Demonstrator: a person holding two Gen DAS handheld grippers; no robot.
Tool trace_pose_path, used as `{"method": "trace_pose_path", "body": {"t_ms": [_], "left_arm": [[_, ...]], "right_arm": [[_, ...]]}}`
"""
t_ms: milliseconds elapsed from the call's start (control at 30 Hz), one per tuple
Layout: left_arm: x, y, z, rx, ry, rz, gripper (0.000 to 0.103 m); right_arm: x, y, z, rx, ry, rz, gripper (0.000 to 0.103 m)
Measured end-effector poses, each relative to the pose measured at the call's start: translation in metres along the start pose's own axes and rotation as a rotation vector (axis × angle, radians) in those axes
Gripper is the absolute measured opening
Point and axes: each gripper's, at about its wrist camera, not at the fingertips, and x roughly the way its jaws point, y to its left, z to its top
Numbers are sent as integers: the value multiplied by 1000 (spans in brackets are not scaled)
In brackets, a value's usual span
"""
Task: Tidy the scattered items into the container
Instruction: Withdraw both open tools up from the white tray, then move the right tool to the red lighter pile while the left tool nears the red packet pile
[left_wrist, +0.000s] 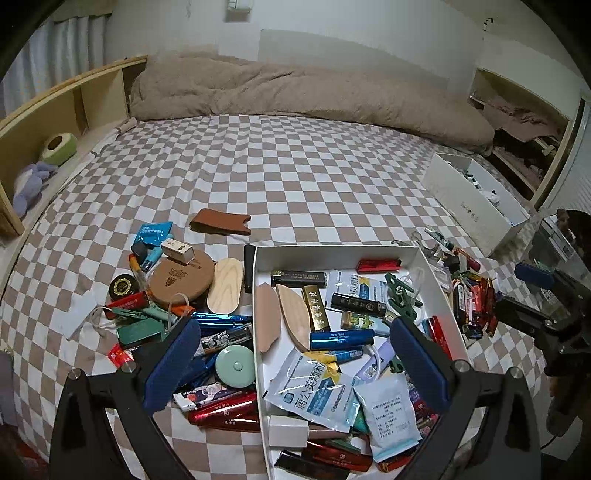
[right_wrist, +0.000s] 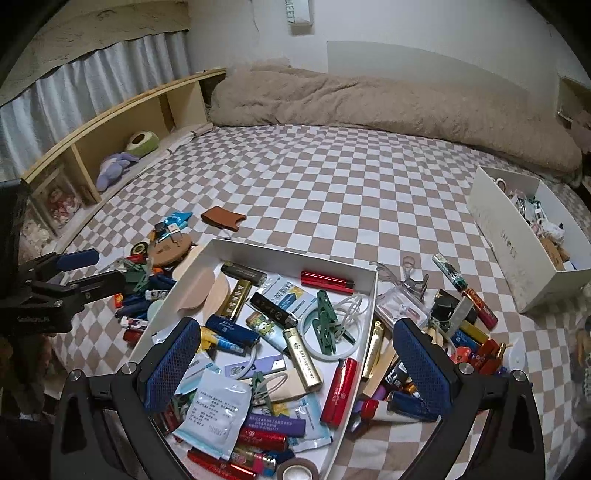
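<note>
A white shallow box (left_wrist: 332, 252) (right_wrist: 288, 248) sits on the checkered bed, holding several lighters, sachets and a green clip. Loose items lie on both sides: a round brown disc (left_wrist: 181, 277), a mint round case (left_wrist: 235, 366) and red lighters (left_wrist: 225, 408) on its left, a pile of lighters (right_wrist: 476, 343) on its right. My left gripper (left_wrist: 297, 363) is open and empty, hovering over the box's left wall. My right gripper (right_wrist: 295, 363) is open and empty above the box's right side. Each gripper also shows in the other's view, the left (right_wrist: 79, 271) and the right (left_wrist: 532, 295).
A second white box (left_wrist: 476, 201) (right_wrist: 524, 240) with small items stands at the right. A brown leather sleeve (left_wrist: 220, 221) lies alone further back. A beige duvet (left_wrist: 303, 92) runs along the wall. A wooden shelf (left_wrist: 55, 122) with plush toys borders the left.
</note>
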Motion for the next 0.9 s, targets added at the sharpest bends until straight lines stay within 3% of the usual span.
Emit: {"method": "trace_pose_path", "body": {"t_ms": [467, 900], "left_arm": [[-15, -1, -8, -9, -18, 8, 103], [-25, 34, -8, -84, -30, 41, 103]], "right_arm": [[-19, -9, -4, 17, -38, -38, 103], [-37, -51, -17, 76, -61, -105, 103]]}}
